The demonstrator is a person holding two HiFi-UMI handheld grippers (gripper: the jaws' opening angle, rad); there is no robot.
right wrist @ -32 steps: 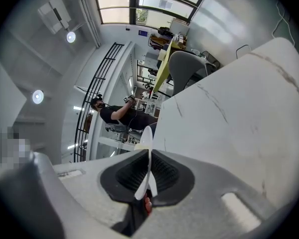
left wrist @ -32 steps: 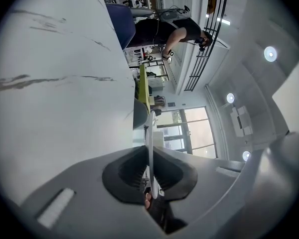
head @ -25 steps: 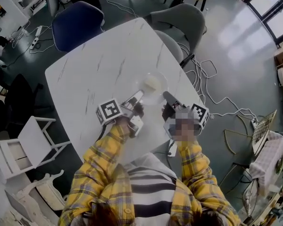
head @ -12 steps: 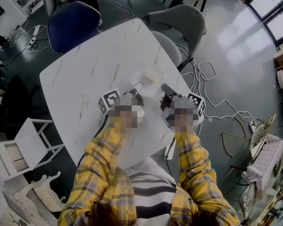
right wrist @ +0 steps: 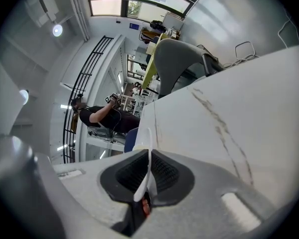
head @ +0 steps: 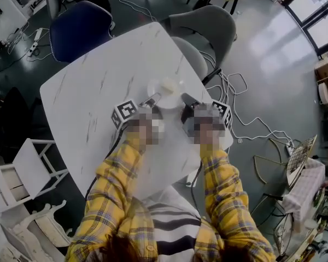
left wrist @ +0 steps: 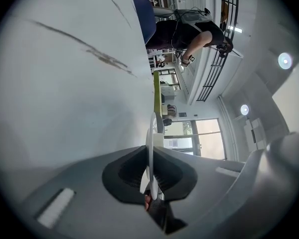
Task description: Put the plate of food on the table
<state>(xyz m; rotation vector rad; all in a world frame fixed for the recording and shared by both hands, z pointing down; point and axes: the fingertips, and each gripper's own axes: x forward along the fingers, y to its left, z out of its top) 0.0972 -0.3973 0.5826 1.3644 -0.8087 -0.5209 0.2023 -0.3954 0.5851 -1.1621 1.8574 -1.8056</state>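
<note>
A clear round plate (head: pixel 165 92) with a pale lump of food (head: pixel 169 84) is held over the right part of the white marble table (head: pixel 93 97). My left gripper (head: pixel 154 98) is shut on the plate's near left rim, and my right gripper (head: pixel 184 98) is shut on its near right rim. In the left gripper view the plate's thin edge (left wrist: pixel 150 153) runs between the closed black pads (left wrist: pixel 123 176). The right gripper view shows the rim (right wrist: pixel 148 166) clamped the same way between the pads (right wrist: pixel 165 176), with the tabletop (right wrist: pixel 229 123) beyond.
A blue chair (head: pixel 79 29) and a grey chair (head: pixel 205 23) stand at the table's far side. A white chair (head: pixel 27 165) stands at the left. Cables (head: pixel 246 113) lie on the floor to the right. A person (left wrist: pixel 189 31) stands in the background.
Both grippers have carried the plate farther out over the table, away from my body. The grip on the rim is unchanged.
</note>
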